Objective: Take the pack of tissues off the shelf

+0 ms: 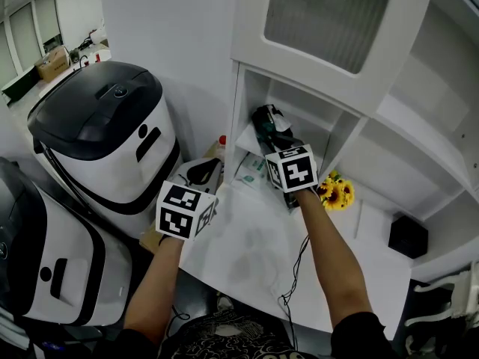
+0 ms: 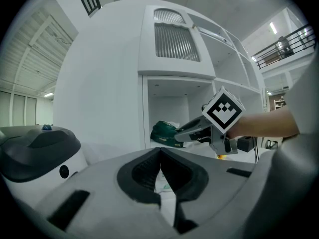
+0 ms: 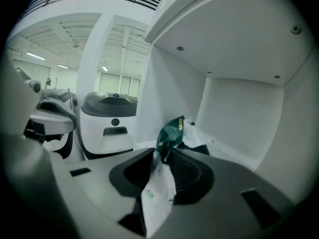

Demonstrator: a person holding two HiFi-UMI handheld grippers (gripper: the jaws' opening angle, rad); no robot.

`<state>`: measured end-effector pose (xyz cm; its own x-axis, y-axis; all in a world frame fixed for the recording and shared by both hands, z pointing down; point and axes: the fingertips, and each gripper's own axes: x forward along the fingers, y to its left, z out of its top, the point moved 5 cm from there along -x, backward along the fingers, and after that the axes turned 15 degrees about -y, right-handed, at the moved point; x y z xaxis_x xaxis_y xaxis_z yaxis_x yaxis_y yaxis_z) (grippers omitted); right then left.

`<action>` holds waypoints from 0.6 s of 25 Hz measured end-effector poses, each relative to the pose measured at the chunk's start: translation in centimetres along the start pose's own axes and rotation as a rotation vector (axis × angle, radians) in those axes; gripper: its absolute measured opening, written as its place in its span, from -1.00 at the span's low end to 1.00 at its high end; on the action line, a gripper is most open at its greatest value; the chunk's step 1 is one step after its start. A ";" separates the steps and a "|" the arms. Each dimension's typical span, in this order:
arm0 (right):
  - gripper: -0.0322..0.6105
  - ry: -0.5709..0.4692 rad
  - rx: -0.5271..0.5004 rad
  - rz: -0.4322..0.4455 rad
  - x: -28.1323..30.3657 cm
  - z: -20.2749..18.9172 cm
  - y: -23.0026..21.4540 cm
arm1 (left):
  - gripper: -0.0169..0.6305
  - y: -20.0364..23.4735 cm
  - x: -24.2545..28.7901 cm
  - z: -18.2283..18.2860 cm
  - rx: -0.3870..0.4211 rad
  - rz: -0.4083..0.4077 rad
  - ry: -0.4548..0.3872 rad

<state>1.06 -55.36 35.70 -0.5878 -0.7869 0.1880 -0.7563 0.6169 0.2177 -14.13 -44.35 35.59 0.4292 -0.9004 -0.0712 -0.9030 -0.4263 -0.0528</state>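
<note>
The pack of tissues [image 1: 260, 118], dark green with a white part, lies in the left shelf compartment [image 1: 251, 88] above the counter. My right gripper [image 1: 275, 129] reaches into that compartment. In the right gripper view its jaws [image 3: 162, 159] pinch the pack's [image 3: 170, 132] crumpled wrapper, which runs down between the pads. The left gripper view shows the pack [image 2: 163, 132] at the tip of the right gripper [image 2: 183, 133]. My left gripper [image 1: 209, 167] hangs lower and to the left, in front of the counter edge. Its jaws [image 2: 160, 156] are shut with nothing between them.
Two white machines with dark lids [image 1: 105, 140] [image 1: 45, 260] stand at the left. On the white counter [image 1: 254, 245] are a pale packet [image 1: 251, 172], yellow flowers [image 1: 337, 191] and a black box [image 1: 408, 236]. A frosted cabinet door [image 1: 329, 21] hangs above the compartment.
</note>
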 end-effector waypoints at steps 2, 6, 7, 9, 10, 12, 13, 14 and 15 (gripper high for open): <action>-0.63 -0.003 -0.004 -0.005 -0.1 0.0 0.1 | -0.93 0.0 -0.2 0.0 0.002 0.001 0.002; -0.78 -0.007 -0.007 -0.014 -0.5 0.0 0.2 | -0.93 0.1 -0.7 -0.1 0.002 0.007 0.006; -0.78 -0.009 -0.008 -0.016 -0.6 0.0 0.2 | -0.93 0.0 -0.8 0.0 0.003 0.007 0.006; -0.79 -0.014 -0.005 -0.018 -0.8 0.1 0.3 | -0.93 0.0 -1.1 0.0 0.004 0.007 0.008; -0.79 -0.017 -0.004 -0.018 -0.9 0.1 0.4 | -0.93 -0.1 -1.2 0.0 0.005 0.007 0.009; -0.79 -0.022 0.000 -0.018 -1.1 0.2 0.6 | -0.93 -0.2 -1.4 -0.1 0.009 0.004 0.013; -0.80 -0.025 0.003 -0.020 -1.3 0.2 0.6 | -0.93 -0.3 -1.6 0.0 0.011 0.003 0.014; -0.80 -0.028 0.007 -0.022 -1.4 0.3 0.6 | -0.93 -0.3 -1.7 0.0 0.013 0.004 0.013; -0.80 -0.033 0.011 -0.024 -1.6 0.5 0.7 | -0.93 -0.3 -1.9 0.2 0.015 0.006 0.012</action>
<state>1.32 -53.69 35.11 -0.5781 -0.8019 0.1510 -0.7737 0.5974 0.2109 -14.71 -42.47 35.57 0.4236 -0.9039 -0.0600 -0.9052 -0.4197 -0.0671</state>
